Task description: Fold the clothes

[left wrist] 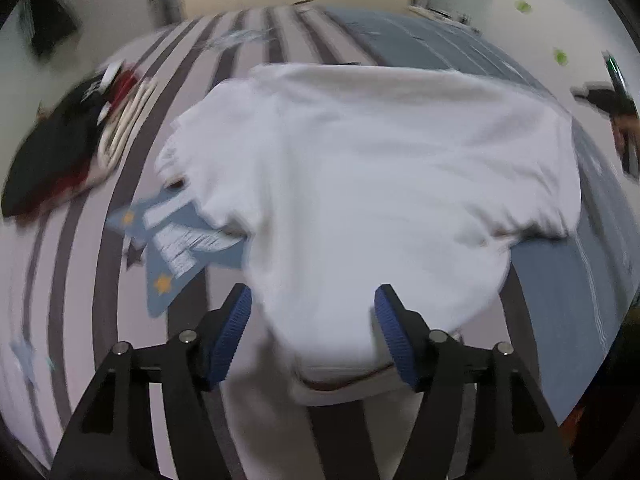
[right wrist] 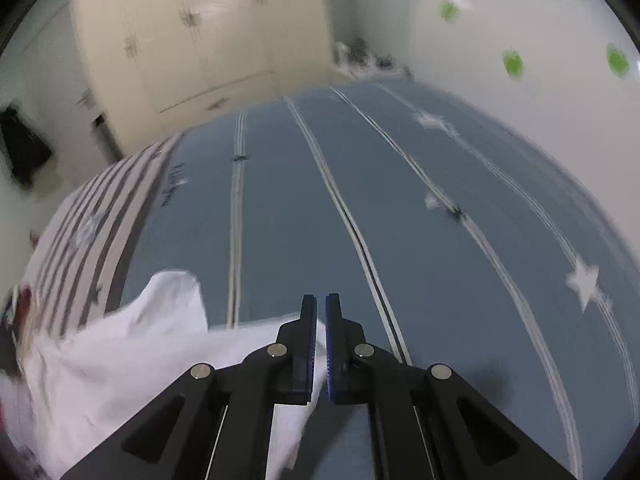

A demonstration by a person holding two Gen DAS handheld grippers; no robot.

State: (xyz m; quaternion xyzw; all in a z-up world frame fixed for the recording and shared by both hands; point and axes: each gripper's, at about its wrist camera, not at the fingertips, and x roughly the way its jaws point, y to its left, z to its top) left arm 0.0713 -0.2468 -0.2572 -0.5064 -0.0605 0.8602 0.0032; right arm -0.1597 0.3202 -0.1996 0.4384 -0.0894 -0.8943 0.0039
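A blue and striped bedspread (right wrist: 304,208) is seen on the bed, with a white cotton T-shirt (left wrist: 360,184) spread on it. A dark folded pile (left wrist: 68,148) lies beside. The left gripper (left wrist: 312,320) is held open; the right gripper (right wrist: 321,320) is closed on the shirt's edge.

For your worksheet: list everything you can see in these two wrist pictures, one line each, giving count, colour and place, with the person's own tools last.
T-shirt: one, white, spread on the bed, its near edge between the left tongs.
Bedspread: one, blue with pale lines and white stars, plus a pink part with dark stripes, under the shirt.
Clothes pile: one, dark, red and cream, left on the striped part.
Wardrobe: one, cream, beyond the bed.
Wall stickers: three, green, right wall.
Left tongs: black with blue pads, open.
Right tongs: black with blue pads, almost closed; white cloth shows beneath them.
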